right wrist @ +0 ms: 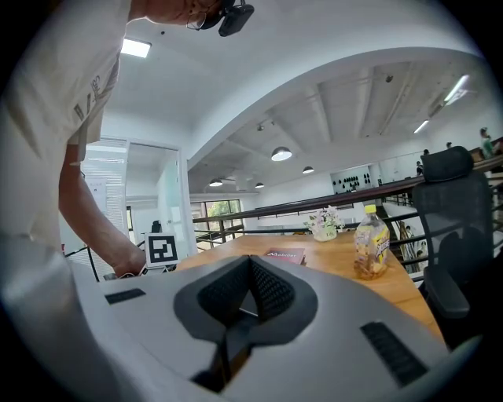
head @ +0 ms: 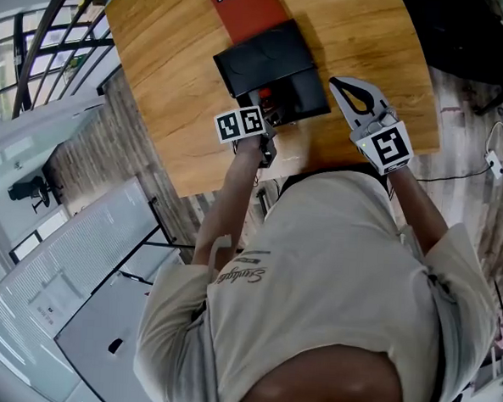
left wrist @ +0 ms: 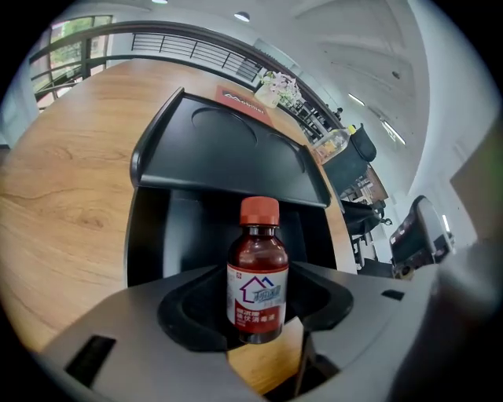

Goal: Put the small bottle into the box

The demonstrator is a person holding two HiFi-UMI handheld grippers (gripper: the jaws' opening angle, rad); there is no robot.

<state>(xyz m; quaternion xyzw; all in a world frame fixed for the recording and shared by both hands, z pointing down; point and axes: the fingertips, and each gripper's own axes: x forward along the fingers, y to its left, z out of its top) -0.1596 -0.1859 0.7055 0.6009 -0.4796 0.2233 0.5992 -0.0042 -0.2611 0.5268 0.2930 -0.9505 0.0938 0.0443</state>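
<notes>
A small brown bottle (left wrist: 258,283) with a red cap and a white label stands upright between the jaws of my left gripper (left wrist: 259,318), which is shut on it. Just ahead of it is the black box (left wrist: 189,228), open, with its lid (left wrist: 228,153) tilted up behind. In the head view the left gripper (head: 270,112) holds the bottle (head: 264,95) at the near edge of the box (head: 313,89). My right gripper (head: 344,83) hovers to the right of the box. Its jaws (right wrist: 250,275) are shut, with nothing between them.
The wooden table (head: 158,54) ends close to the person's body. A red booklet (head: 247,0) lies behind the box. In the right gripper view a yellow-capped plastic bottle (right wrist: 369,245), a flower pot (right wrist: 324,224) and an office chair (right wrist: 460,228) stand to the right.
</notes>
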